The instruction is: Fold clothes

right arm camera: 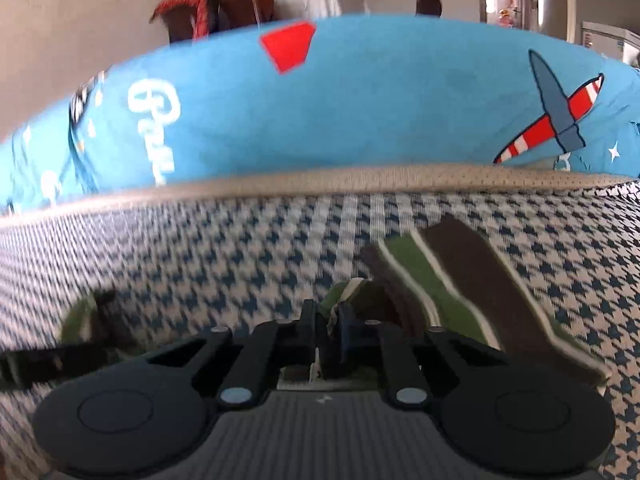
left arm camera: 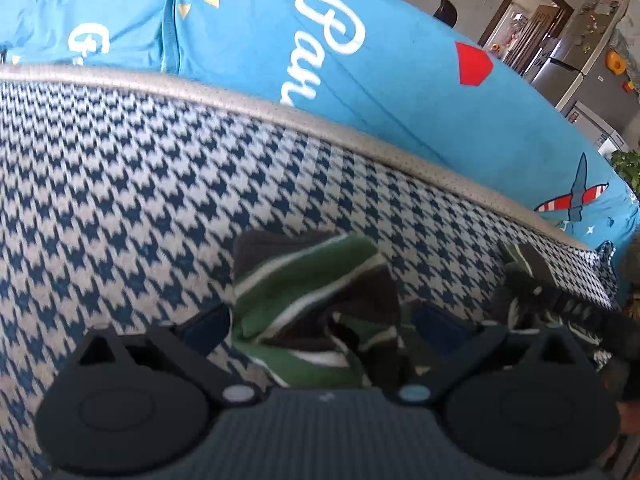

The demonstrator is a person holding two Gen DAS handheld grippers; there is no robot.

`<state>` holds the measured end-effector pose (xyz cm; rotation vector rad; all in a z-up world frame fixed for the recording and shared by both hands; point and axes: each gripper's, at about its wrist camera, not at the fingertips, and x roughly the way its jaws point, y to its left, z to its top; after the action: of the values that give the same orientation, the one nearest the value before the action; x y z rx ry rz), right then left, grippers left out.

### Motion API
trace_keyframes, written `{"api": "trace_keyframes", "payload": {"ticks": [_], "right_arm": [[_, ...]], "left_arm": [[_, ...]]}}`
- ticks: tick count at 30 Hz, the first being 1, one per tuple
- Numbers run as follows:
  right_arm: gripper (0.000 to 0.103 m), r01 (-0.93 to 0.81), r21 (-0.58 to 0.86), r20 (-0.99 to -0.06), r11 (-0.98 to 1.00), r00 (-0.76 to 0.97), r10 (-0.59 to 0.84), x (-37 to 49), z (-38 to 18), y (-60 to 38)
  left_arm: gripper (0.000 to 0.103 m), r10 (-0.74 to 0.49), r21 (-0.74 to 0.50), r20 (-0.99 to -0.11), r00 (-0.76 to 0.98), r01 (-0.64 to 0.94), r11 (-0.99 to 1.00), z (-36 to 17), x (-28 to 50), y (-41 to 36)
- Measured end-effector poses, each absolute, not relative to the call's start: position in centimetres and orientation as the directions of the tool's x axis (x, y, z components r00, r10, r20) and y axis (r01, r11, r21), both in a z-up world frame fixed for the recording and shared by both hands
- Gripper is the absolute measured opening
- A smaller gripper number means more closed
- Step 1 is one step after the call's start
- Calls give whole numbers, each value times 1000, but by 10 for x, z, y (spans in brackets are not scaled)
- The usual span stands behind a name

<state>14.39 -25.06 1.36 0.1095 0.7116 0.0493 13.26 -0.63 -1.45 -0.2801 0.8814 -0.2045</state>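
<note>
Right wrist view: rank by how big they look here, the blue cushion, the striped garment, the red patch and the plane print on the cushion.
Largest to smallest, as seen:
1. blue cushion
2. striped garment, though it lies nearer the camera
3. plane print
4. red patch, close to the plane print, so that order is unsure

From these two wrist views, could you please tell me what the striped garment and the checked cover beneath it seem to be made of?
Striped garment: soft matte knit, probably cotton or wool, since it bunches loosely. Checked cover: woven matte fabric with a houndstooth pattern and a beige perforated-looking trim.
</note>
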Motion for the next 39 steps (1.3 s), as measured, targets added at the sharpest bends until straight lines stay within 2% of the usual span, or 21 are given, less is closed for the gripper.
{"api": "trace_keyframes", "payload": {"ticks": [6, 9, 11, 13, 15, 20, 27, 31, 35, 39], "right_arm": [[13, -3, 235, -477, 972, 871, 118, 142, 50, -260], [13, 14, 300, -335, 954, 938, 91, 139, 71, -265], [14, 60, 323, -280, 945, 959, 35, 136, 78, -270], [15, 142, 245, -295, 959, 953, -66, 140, 77, -262], [15, 167, 218, -310, 962, 946, -94, 142, 73, -259], [17, 63, 208, -368, 976, 929, 19, 145, 68, -250], [25, -193, 198, -518, 961, 811, 270, 152, 40, -212], [31, -253, 160, -596, 954, 746, 298, 159, 18, -192], [45, -295, 130, -637, 947, 707, 308, 161, 4, -180], [47, -303, 100, -665, 948, 688, 290, 163, -6, -171]], "left_arm": [[103, -209, -288, -662, 720, 14, 958, 13, 133, 10], [103, -164, -290, -633, 757, -35, 956, 25, 134, 24], [103, -147, -295, -628, 764, -59, 954, 27, 135, 32], [103, -145, -310, -634, 760, -78, 947, 26, 136, 38], [103, -151, -327, -644, 750, -90, 941, 23, 138, 41], [103, -178, -348, -661, 729, -88, 933, 15, 138, 39], [103, -204, -358, -679, 705, -76, 931, 6, 136, 36], [103, -219, -370, -691, 689, -78, 926, 0, 136, 37], [103, -226, -372, -700, 677, -76, 925, -3, 136, 39], [103, -229, -370, -708, 668, -74, 926, -6, 136, 39]]}}
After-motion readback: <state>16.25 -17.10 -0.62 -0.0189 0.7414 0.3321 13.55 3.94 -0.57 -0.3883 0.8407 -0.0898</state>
